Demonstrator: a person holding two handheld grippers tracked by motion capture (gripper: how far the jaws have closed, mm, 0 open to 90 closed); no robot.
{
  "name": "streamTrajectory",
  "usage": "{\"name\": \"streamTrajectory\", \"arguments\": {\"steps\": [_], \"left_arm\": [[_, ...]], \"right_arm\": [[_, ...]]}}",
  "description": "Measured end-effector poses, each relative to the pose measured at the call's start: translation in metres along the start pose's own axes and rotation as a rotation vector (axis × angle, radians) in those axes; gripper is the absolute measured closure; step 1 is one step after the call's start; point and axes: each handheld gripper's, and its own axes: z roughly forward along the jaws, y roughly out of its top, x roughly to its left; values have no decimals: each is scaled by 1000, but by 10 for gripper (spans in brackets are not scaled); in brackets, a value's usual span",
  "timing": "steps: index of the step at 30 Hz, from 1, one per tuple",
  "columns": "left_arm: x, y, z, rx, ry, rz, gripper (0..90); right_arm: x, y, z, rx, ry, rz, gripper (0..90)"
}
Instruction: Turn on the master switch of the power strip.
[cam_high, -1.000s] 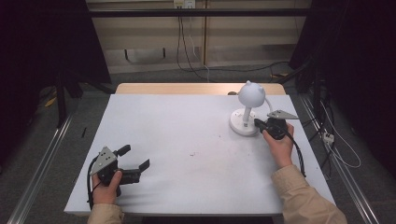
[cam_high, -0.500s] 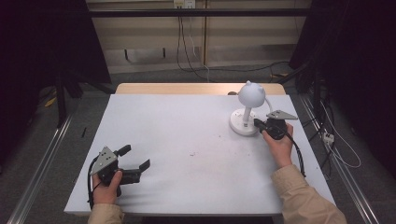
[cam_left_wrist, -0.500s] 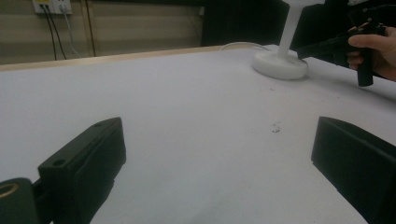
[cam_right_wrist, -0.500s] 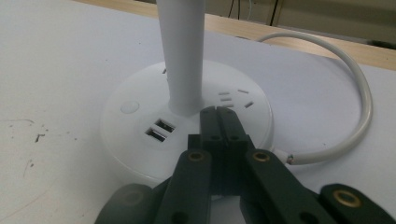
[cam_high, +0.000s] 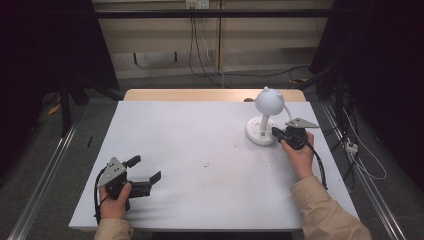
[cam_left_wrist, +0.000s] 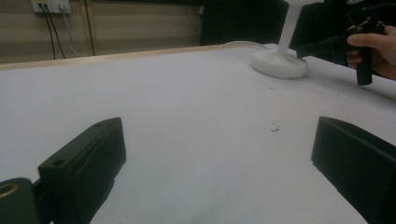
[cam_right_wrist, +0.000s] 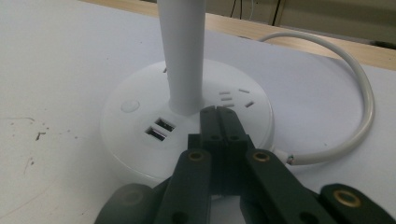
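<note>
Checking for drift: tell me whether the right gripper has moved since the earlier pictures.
No. The right gripper sits at the same spot against the lamp base, jaws shut over it as before.

The left tongs (cam_high: 148, 169) sit low at the near left, held in the left hand (cam_high: 114, 197), jaws spread wide apart. The right tongs (cam_high: 275, 132), gripped by the right hand (cam_high: 299, 156) on an outstretched forearm, have their jaws pressed together.

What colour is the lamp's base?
White; the lamp base shows best in the right gripper view.
</note>
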Motion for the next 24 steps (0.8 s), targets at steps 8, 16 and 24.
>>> {"name": "streamTrajectory", "arguments": {"steps": [8,16,24], "left_arm": [[0,0,0,2,0,0,28],[-1,0,0,2,0,0,28],[-1,0,1,4,-1,1,28]], "right_arm": [[-1,-1,0,-3,4,1,900],[-2,-1,1,-5,4,-2,900],[0,-1,1,-1,-6,-14,900]]}}
